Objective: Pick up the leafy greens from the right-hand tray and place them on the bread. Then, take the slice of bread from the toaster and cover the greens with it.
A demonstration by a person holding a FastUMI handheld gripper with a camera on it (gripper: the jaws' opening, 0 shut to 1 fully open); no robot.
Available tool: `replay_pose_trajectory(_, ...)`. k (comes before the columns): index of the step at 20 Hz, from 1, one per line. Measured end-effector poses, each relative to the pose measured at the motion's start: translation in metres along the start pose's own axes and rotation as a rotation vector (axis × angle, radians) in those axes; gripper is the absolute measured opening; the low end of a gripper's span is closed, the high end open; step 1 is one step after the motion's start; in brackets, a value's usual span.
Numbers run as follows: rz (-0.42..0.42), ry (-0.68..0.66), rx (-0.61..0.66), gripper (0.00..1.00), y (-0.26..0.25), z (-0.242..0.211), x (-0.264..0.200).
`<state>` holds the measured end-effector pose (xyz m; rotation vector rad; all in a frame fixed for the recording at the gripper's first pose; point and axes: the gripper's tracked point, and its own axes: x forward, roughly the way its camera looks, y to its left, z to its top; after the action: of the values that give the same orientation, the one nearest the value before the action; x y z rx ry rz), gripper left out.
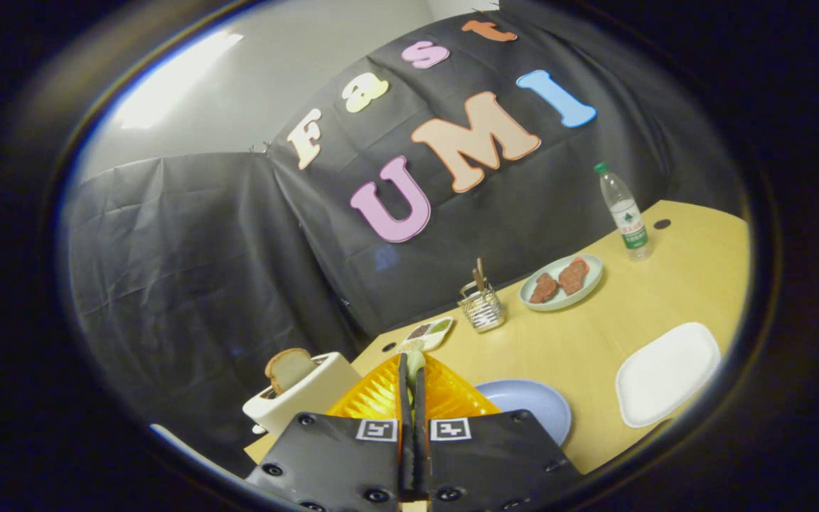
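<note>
Wooden table (pixel 594 334) first, w/ the orange tray (pixel 445 395) right under the gripper (pixel 413 370). Fingers are pinched nearly together on a pale-green stalk of the greens (pixel 414 359), tips above the tray. Blue plate (pixel 530 405) sits just beside it; can't see bread on it. Toaster (pixel 310 395) on the other side, bread slice (pixel 288 368) poking up. My guess: keep the squeeze steady, lift straight so no leaves snag, then carry slow.

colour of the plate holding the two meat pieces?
Pale green plate, beside the water bottle, well beyond the gripper; gripper view.
</note>
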<state>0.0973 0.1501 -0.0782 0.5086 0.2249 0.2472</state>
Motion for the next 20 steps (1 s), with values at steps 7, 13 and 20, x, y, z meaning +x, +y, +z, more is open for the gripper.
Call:
replay_pose_trajectory(7,-0.101,0.140,-0.002,0.03,-0.034,-0.053,0.027)
replay_pose_trajectory(13,-0.253,0.192,-0.117,0.03,-0.079,-0.066,0.019)
replay_pose_trajectory(20,-0.303,0.284,-0.220,0.04,-0.101,-0.093,0.015)
